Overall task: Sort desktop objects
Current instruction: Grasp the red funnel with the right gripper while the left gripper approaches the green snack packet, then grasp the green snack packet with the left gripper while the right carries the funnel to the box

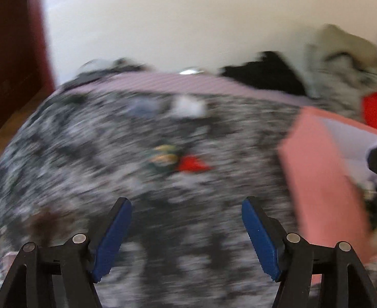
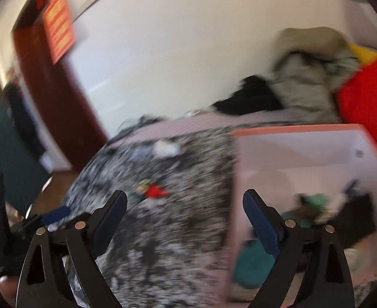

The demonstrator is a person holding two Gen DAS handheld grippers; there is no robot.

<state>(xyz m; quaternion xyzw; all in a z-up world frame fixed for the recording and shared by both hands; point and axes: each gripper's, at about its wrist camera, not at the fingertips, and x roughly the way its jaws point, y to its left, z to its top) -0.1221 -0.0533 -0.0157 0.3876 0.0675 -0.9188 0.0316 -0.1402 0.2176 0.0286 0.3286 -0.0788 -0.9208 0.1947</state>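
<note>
A small red object point(image 1: 192, 164) is lying on the mottled grey-and-black surface point(image 1: 111, 154), well to the left of the pink box point(image 1: 322, 179), with a blurred yellow-green item point(image 1: 164, 154) touching it. Both the left gripper point(image 1: 186, 231) and right gripper point(image 2: 184, 220) are hovering with fingers spread, gripping nothing. Slowing down, centring over the red object and closing gently would likely be serving best before carrying it toward the pink box.

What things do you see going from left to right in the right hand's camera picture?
Dark red door → small red thing on the speckled cloth → pink box → big red cushion.
</note>
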